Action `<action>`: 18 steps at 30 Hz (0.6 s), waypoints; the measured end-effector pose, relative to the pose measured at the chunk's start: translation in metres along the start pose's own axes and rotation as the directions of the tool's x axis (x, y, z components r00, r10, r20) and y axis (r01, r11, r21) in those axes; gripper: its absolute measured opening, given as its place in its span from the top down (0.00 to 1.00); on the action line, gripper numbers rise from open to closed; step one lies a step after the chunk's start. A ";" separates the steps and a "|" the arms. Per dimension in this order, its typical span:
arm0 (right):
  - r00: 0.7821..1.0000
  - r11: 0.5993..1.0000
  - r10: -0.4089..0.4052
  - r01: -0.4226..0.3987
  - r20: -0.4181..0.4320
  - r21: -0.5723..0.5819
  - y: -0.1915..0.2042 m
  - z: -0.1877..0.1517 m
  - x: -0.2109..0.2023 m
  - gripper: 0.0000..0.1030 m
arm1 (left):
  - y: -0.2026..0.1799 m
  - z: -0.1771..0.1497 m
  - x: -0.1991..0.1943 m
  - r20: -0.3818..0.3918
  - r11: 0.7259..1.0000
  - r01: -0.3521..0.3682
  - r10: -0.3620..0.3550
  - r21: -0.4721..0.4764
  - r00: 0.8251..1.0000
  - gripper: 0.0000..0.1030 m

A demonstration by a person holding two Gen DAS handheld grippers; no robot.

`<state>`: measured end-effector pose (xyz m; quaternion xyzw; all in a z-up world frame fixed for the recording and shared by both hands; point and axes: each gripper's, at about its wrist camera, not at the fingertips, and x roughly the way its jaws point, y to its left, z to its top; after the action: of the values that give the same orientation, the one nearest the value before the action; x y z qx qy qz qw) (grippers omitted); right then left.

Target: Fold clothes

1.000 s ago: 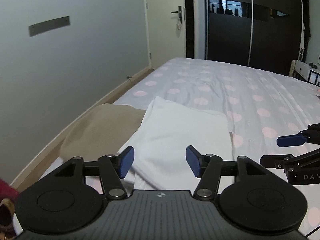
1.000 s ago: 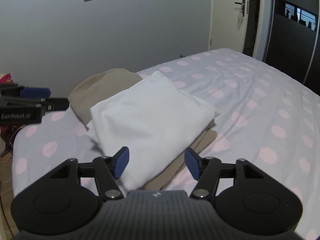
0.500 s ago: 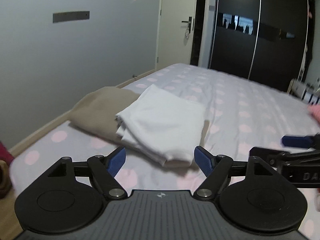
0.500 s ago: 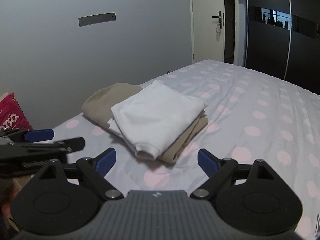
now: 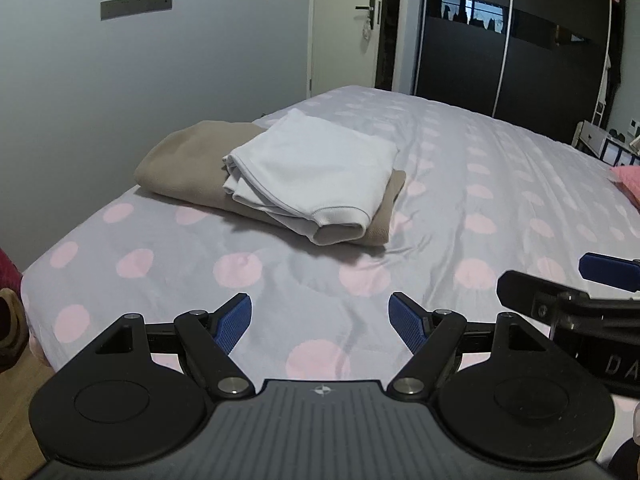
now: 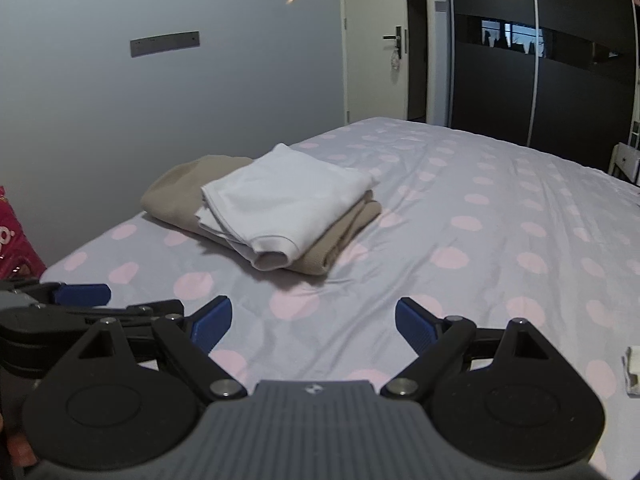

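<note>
Left wrist view, my left claw [image 5: 320, 322] spread wide with nothing between its blades, my right claw [image 6: 313, 322] likewise, both jaws just widened, over the dotted bed [image 5: 500, 208], folded white garment [image 5: 316, 168] beyond, atop beige garment [image 5: 184, 164].

both grippers [image 5: 320, 322] [image 6: 313, 325] drew back from the folded clothes [image 5: 312, 176], jaws opening wide.

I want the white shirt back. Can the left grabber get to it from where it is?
Probably yes: the left gripper is open and empty, with only bare bedsheet before the folded white garment.
</note>
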<state>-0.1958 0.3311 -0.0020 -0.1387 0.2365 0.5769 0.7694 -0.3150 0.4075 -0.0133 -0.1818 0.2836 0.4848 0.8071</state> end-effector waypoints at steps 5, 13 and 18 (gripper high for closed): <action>1.000 1.000 -0.018 0.018 0.005 0.013 -0.004 -0.004 -0.003 0.12 | -0.006 -0.008 -0.003 0.003 1.000 0.015 -0.015 0.007 1.000 0.27; 1.000 1.000 -0.022 0.022 0.007 0.010 -0.002 -0.004 -0.003 0.12 | -0.005 -0.009 -0.002 -0.006 1.000 0.021 -0.021 -0.005 1.000 0.27; 1.000 1.000 -0.019 0.019 0.000 0.010 0.000 -0.006 -0.002 0.12 | -0.003 -0.009 -0.002 -0.013 1.000 0.019 -0.019 -0.009 1.000 0.27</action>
<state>-0.1969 0.3266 -0.0056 -0.1370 0.2382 0.5685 0.7754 -0.3151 0.3997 -0.0191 -0.1910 0.2850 0.4772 0.8091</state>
